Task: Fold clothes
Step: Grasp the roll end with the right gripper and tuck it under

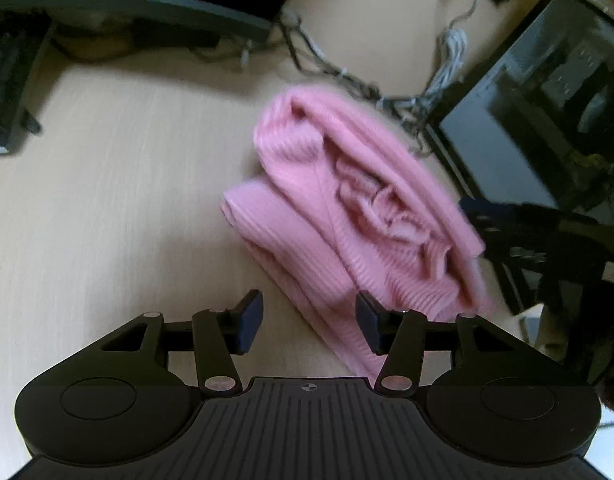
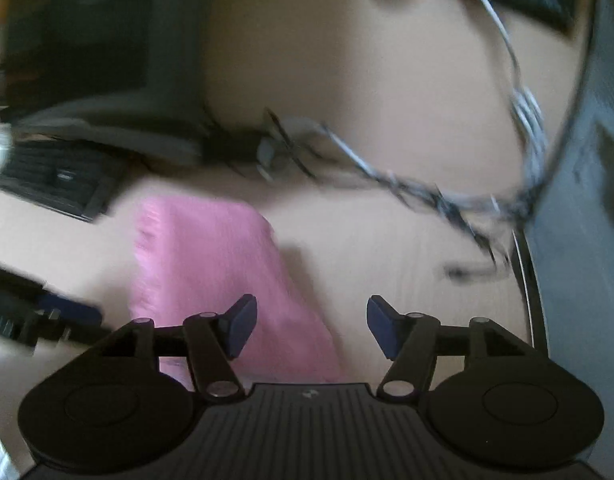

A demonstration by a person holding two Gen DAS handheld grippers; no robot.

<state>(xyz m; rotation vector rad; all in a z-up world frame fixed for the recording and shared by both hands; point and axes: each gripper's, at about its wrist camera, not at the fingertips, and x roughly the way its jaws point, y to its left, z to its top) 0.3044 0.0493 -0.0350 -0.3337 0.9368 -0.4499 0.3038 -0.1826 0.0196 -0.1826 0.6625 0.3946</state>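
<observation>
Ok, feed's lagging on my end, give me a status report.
Left tongs open, empty. Right tongs open, empty. Pink sweater bunched on desk, part folded. Cables behind it, touching nothing.

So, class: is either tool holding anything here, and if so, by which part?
Nothing is held. The left tool and right tool are both open with empty gaps, above the pink knitted garment lying bundled on the table.
</observation>
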